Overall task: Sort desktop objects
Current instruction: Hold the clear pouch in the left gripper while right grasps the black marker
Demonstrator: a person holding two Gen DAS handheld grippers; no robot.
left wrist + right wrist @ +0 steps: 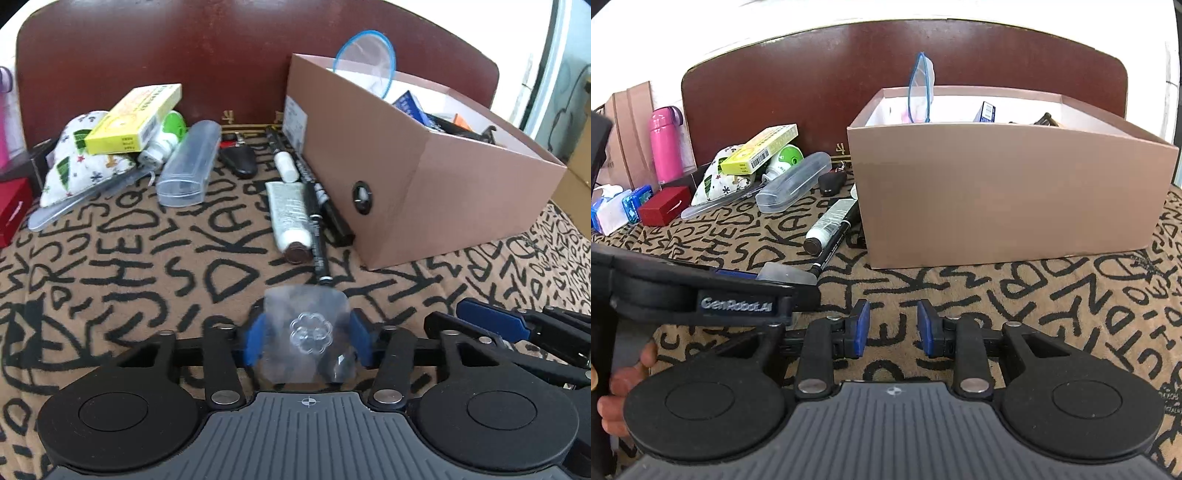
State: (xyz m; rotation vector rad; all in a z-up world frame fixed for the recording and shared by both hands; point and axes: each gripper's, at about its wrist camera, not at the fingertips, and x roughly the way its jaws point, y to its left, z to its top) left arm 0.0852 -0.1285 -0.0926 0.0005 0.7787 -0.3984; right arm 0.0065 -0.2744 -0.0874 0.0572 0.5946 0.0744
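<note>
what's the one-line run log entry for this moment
left gripper: shut on clear plastic packet | right gripper: open, nothing between jaws | cardboard box: open, partly filled | markers, tube: on cloth beside box

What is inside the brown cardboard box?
In the cardboard box: a blue-rimmed clear bag, a blue packet and dark items. Its walls hide everything lower down.

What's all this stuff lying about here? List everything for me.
cardboard box: one, brown, right side of the cloth, holding things
clear case: one, see-through, left of the pens
tube: one, white, beside the box
pens: at least two, black, against the box
yellow packet: one, on the patterned pouch
pink bottle: one, far left
red box: one, far left
clear plastic packet: one, between the left gripper's pads
left gripper: shut on it
right gripper: open, empty
</note>
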